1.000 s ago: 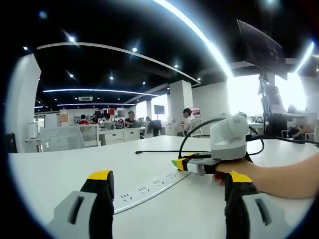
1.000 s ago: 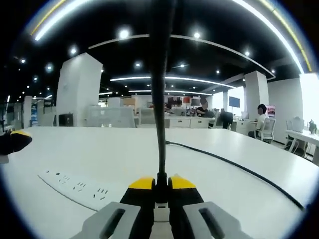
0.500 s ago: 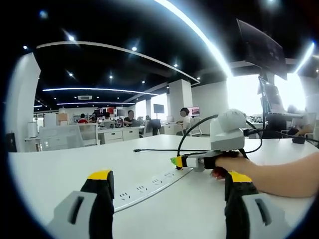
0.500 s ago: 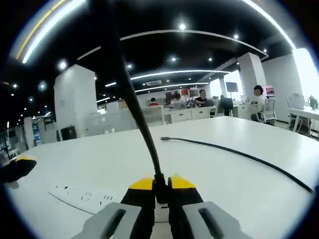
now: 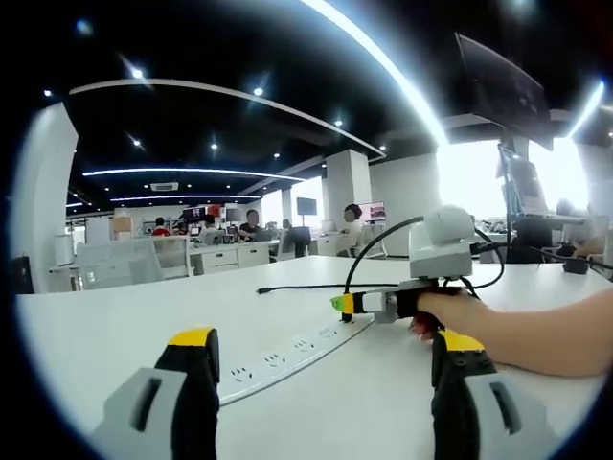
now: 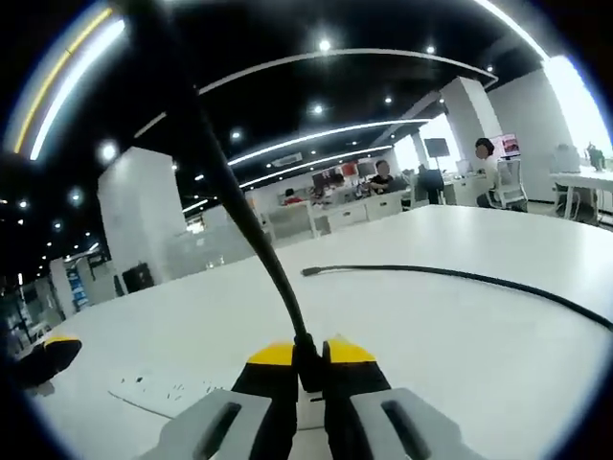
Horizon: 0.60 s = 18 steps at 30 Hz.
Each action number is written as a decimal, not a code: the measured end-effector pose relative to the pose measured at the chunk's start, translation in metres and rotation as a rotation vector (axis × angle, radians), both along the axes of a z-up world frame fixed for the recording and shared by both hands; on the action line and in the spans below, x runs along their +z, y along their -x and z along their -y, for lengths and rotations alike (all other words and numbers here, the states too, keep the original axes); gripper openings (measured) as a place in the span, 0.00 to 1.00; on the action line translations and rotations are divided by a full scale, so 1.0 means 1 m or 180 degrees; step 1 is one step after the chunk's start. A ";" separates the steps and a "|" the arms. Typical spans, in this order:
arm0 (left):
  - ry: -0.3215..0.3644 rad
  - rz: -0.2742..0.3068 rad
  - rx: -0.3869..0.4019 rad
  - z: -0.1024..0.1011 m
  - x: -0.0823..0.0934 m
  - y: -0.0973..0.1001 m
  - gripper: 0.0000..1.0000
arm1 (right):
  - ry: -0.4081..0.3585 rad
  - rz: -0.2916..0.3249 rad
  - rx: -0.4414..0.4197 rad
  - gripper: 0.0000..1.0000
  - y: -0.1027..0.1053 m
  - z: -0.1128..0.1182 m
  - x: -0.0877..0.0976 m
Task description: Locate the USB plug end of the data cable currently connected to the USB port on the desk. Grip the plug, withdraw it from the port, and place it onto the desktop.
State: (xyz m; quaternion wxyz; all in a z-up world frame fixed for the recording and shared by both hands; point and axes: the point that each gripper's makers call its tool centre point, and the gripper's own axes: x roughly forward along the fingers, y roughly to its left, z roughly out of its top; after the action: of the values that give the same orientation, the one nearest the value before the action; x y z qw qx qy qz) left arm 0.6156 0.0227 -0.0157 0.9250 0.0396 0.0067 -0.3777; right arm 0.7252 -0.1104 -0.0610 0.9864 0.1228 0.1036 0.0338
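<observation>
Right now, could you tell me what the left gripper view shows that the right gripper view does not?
The left gripper view alone shows the person's forearm and the right gripper hovering above the desk, its white camera box on top, beside the left gripper's own open, yellow-tipped jaws. The right gripper view alone shows, close up, its jaws shut on the black cable's plug. Both show the white desk, the long white power strip and the cable's loose far end.
</observation>
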 end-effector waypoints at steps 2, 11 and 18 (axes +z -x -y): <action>-0.0013 0.0017 0.0000 0.000 0.000 0.000 0.92 | 0.0445 0.0031 -0.0011 0.10 0.000 -0.001 0.002; -0.0027 0.0010 -0.0022 0.003 0.000 0.001 0.92 | 0.0183 -0.0019 0.0073 0.10 0.000 -0.006 0.000; -0.0026 0.0012 -0.0015 0.003 -0.001 0.001 0.92 | -0.0161 -0.0018 0.0113 0.10 0.002 0.001 0.000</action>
State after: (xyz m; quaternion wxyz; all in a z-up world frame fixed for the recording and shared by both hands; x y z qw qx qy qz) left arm 0.6146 0.0195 -0.0162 0.9240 0.0442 0.0064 -0.3798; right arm 0.7236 -0.1115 -0.0613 0.9820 0.1460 0.1077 0.0535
